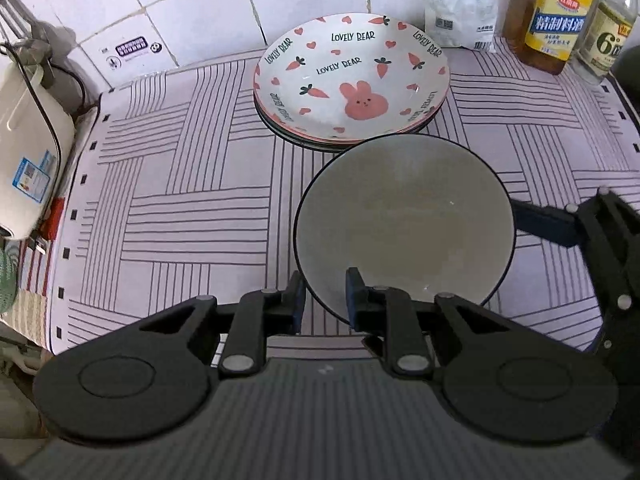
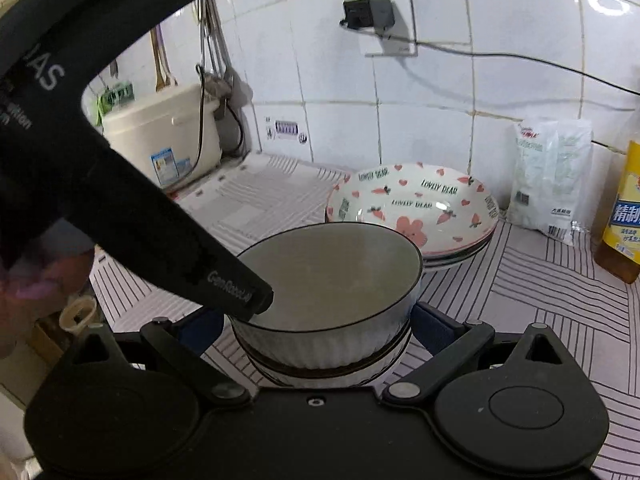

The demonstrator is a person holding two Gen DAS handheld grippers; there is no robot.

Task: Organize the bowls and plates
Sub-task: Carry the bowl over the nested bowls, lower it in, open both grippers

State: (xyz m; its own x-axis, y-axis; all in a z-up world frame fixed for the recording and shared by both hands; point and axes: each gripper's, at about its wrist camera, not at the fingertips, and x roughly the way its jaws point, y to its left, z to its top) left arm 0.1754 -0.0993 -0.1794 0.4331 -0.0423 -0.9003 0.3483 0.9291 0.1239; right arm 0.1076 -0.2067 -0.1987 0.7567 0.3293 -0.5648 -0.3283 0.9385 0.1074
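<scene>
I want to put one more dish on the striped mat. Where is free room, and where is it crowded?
Free: the wide stretch of striped mat between the cream rice cooker and the stack of carrot-and-rabbit plates. Crowded: the right side, where the white black-rimmed bowl, both grippers, the white packet and yellow-labelled bottles stand close.

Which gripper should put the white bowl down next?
Probably the left gripper: it pinches the white bowl's rim. The right gripper only straddles the bowl, seemingly without touching.

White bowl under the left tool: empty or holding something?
Empty: the white bowl's inside shows bare and plain, with nothing lying in it.
</scene>
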